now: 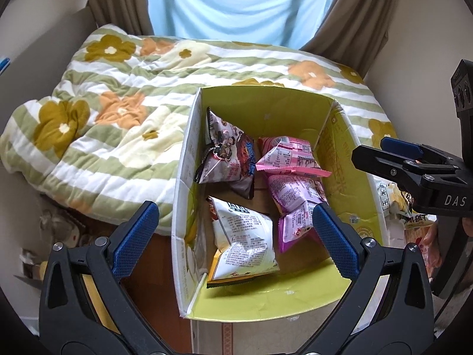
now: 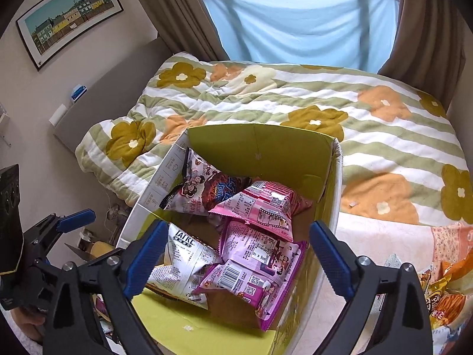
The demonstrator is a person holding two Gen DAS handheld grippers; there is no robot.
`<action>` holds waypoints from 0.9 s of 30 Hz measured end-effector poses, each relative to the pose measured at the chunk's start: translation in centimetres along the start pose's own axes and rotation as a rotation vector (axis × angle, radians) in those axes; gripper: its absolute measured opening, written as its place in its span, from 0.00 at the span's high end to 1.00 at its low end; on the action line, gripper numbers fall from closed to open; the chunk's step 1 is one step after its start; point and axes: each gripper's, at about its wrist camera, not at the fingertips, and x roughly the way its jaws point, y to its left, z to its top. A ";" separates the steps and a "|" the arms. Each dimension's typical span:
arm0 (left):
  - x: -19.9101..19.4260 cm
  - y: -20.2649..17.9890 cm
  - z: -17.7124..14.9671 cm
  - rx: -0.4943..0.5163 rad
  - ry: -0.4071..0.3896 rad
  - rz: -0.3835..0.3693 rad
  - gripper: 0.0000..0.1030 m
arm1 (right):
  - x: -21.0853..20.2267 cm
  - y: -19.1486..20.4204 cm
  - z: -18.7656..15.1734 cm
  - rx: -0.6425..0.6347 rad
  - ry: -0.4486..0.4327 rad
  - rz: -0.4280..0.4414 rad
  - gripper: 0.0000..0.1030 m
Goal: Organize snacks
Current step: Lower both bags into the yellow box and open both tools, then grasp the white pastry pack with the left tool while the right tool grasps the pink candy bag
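Observation:
An open cardboard box (image 1: pixel 189 153) with a yellow-green inside stands at the bed's edge; it also shows in the right wrist view (image 2: pixel 260 145). Inside lie a white snack bag (image 1: pixel 245 236), a brown monkey-print bag (image 1: pixel 224 153) and pink bags (image 1: pixel 292 192). In the right wrist view the white bag (image 2: pixel 183 263), the monkey bag (image 2: pixel 207 189) and the pink bags (image 2: pixel 260 236) show too. My left gripper (image 1: pixel 236 230) is open and empty above the box. My right gripper (image 2: pixel 236 254) is open and empty above the box; it shows at the right of the left wrist view (image 1: pixel 393 153).
A flowered green-striped quilt (image 1: pixel 118 112) covers the bed behind the box. More snack bags (image 2: pixel 443 295) lie on the bed to the right of the box. Curtains and a blue sheet (image 2: pixel 295 17) hang at the window. A framed picture (image 2: pixel 68 14) hangs on the left wall.

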 end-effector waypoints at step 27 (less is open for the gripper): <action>-5.1 -15.5 -3.5 0.125 -0.085 -0.143 0.01 | -17.0 -9.3 -11.2 0.091 -0.138 -0.174 0.07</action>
